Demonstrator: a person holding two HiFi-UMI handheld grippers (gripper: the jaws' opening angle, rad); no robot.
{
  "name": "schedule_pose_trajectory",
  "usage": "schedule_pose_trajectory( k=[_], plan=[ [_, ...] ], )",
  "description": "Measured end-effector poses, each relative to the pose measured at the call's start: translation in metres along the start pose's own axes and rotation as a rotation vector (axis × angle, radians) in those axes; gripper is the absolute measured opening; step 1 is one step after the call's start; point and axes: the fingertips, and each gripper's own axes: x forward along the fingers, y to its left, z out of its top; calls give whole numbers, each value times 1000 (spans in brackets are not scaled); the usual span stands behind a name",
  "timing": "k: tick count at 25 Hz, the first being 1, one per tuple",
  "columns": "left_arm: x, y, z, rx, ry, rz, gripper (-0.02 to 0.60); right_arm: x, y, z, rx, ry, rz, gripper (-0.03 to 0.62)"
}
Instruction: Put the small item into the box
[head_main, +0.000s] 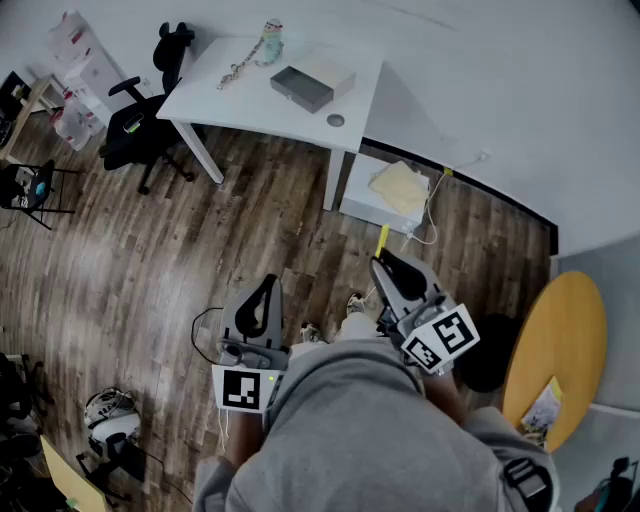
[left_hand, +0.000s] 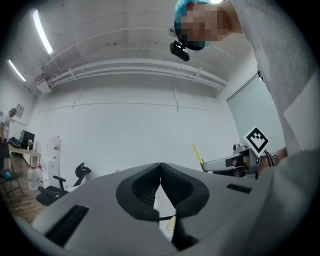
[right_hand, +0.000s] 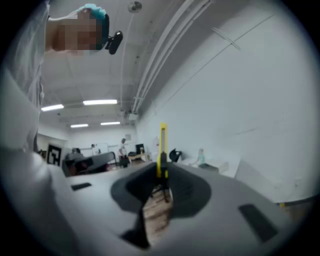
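The table (head_main: 250, 105) stands ahead of you against the wall, with the box (head_main: 311, 82) on it to the right of a chain (head_main: 238, 70) and a chair (head_main: 150, 125) at its left end. A round table (head_main: 560, 340) is on your right. The small item (head_main: 382, 238) sits between the jaws of your right gripper (head_main: 385, 265).

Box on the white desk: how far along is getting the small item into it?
Done: the pickup. The right gripper is shut on a slim yellow item.
In hand: the carry. The person stands on the wood floor, well apart from the white desk.
Left: reach the desk and put the item in the grey box.
The left gripper is shut and empty.
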Motion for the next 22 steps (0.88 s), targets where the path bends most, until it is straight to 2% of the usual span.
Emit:
schedule_pose_trajectory(
  k=[9, 12, 17, 19, 22],
  plan=[
    [-14, 4, -1, 6, 3, -3, 32, -2, 16, -4, -1, -1, -5, 87],
    [-17, 11, -2, 8, 3, 16, 32, 4, 21, -6, -18, 3, 5, 87],
    [-20, 32, -11, 21, 47, 88, 32, 11, 29, -5, -52, 10, 6, 87],
    [-20, 36, -15, 35, 58, 93, 32, 13, 28, -5, -49, 12, 3, 87],
    [-14, 36, -18, 10, 67, 97, 32, 16, 23, -7, -36, 20, -1, 88]
  ],
)
